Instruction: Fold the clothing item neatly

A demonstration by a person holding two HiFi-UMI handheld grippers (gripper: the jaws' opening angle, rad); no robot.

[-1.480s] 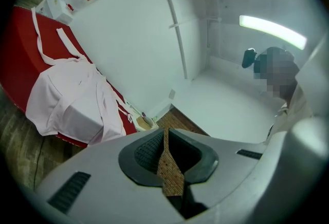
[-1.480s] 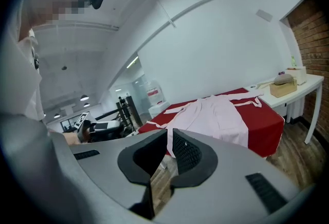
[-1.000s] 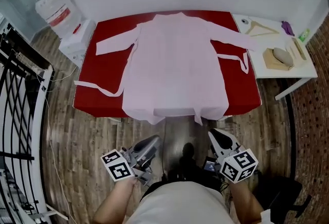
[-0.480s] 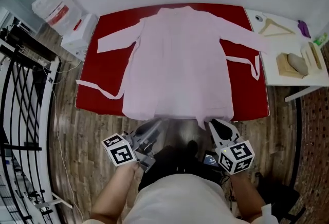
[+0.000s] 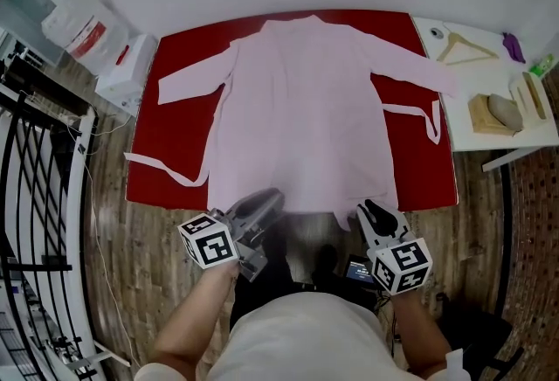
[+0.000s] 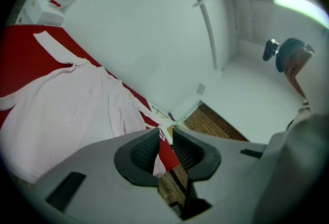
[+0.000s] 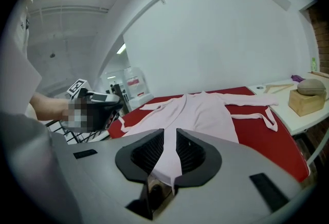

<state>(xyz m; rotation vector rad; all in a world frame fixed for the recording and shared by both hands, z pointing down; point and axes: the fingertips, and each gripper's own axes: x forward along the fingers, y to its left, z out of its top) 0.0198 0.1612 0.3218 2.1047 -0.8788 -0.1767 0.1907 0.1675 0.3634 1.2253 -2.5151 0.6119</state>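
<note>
Head view: a red table (image 5: 179, 121) stands against a white wall, and the pink robe (image 5: 301, 117) lies spread flat over most of its middle. The robe's long axis runs from the table's far edge to its near edge. The collar (image 5: 293, 23) points at the far edge by the wall, and the hem lies along the near edge, hanging slightly over it.

The sleeves stretch out crosswise. The left sleeve (image 5: 192, 82) reaches toward the table's left edge, and the right sleeve (image 5: 415, 72) runs past the right edge onto a white side table (image 5: 489, 73). One belt strip (image 5: 170, 171) trails toward the near left corner. The other forms a loop (image 5: 419, 113) near the right edge.

A black metal rack (image 5: 35, 196) stands on the wooden floor at the left.

The left gripper (image 5: 265, 198) sits at the near edge, just at the hem on its left side. In the left gripper view its jaws (image 6: 165, 135) have just been opening and stand a narrow gap apart. Nothing is pinched; the hem corner and red table show beyond the gap.

The right gripper (image 5: 371, 211) sits at the hem's right side. In the right gripper view its jaws (image 7: 170, 138) have also just been opening and stand slightly apart. The pads press on nothing, and the robe lies ahead of them.

On the side table lie a wooden hanger (image 5: 465, 47) and a wooden block (image 5: 489, 119) with a grey stone-like lump (image 5: 505, 111) on top.
</note>
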